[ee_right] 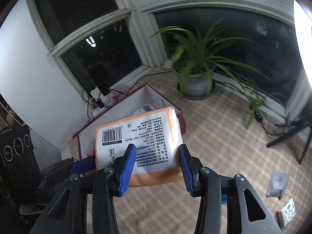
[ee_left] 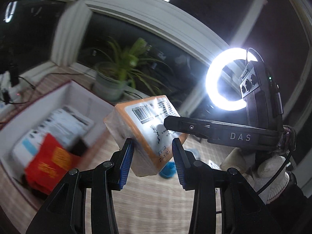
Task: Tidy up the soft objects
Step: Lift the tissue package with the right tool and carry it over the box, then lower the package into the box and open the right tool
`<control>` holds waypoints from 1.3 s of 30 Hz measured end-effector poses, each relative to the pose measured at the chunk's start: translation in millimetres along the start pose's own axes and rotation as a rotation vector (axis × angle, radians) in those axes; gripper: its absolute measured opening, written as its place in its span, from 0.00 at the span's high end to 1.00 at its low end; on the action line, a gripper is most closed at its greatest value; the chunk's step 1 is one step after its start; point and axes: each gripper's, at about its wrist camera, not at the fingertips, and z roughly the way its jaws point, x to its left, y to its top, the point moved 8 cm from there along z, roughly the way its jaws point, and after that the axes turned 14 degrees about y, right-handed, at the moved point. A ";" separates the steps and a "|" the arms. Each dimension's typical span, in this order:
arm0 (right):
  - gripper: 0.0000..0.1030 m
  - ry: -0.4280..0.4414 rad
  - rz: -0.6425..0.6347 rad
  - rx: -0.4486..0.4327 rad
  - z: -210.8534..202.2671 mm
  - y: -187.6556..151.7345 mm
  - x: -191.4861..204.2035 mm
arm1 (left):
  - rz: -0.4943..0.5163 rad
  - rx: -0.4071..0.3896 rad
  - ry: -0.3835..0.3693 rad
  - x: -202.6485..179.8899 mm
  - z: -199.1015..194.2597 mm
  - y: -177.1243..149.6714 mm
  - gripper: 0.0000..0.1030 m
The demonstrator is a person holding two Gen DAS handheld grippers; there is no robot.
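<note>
An orange tissue pack (ee_left: pixel 145 134) with a white barcode label is held in the air between both grippers. My left gripper (ee_left: pixel 153 152) is shut on its near end. My right gripper (ee_right: pixel 157 159) is shut on the same pack (ee_right: pixel 140 140) from the other side; its finger shows in the left wrist view (ee_left: pixel 193 126). The left gripper's blue pad (ee_right: pixel 82 163) shows at the pack's left edge in the right wrist view. A white-lined open box (ee_left: pixel 81 95) sits below left on the checked tablecloth and holds a red pack (ee_left: pixel 50 165) and white packs (ee_left: pixel 64 124).
A potted spider plant (ee_right: pixel 197 81) stands behind the box (ee_right: pixel 117 117). A bright ring light (ee_left: pixel 224 78) and a camera are at right. A grey packet (ee_right: pixel 277 183), a patterned small pack (ee_right: pixel 288 214) and a blue item (ee_left: pixel 168 171) lie on the cloth. Cables and a power strip (ee_right: pixel 97 105) lie left.
</note>
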 end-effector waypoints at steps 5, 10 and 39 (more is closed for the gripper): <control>0.60 0.029 -0.049 0.028 42.8 25.4 29.2 | -0.056 -0.019 0.042 44.9 -4.7 13.0 0.63; 0.60 0.045 -0.091 0.063 80.1 42.3 50.7 | -0.102 -0.021 0.075 79.7 -1.4 18.4 0.63; 0.61 0.016 -0.115 0.137 159.6 74.0 44.7 | -0.171 0.070 0.144 122.8 37.5 14.1 0.64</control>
